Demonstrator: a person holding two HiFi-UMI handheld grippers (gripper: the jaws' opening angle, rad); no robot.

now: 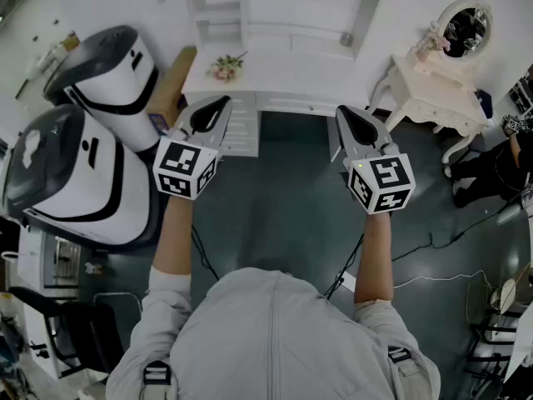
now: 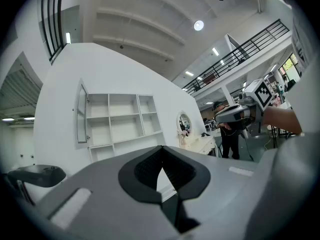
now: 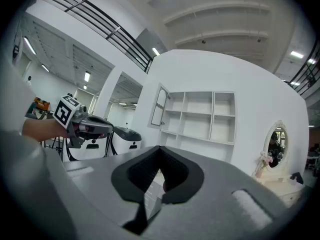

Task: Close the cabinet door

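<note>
A white wall cabinet (image 1: 275,11) with open shelves hangs on the far wall ahead of me. Its narrow glazed door (image 2: 81,114) stands swung out at the cabinet's left side, and the right gripper view shows the same door (image 3: 160,106) beside the shelves (image 3: 200,116). Both grippers are held level at chest height, well short of the cabinet and touching nothing. The left gripper (image 1: 218,102) is shut and empty, its jaws meeting in its own view (image 2: 162,156). The right gripper (image 1: 350,111) is likewise shut with nothing in it (image 3: 160,154).
A white counter (image 1: 275,77) with a small bunch of flowers (image 1: 225,67) runs below the cabinet. Two large white-and-black machines (image 1: 79,173) stand at the left. A white vanity with an oval mirror (image 1: 433,90) and a person in black (image 1: 500,169) are at the right. Cables (image 1: 433,248) lie on the dark floor.
</note>
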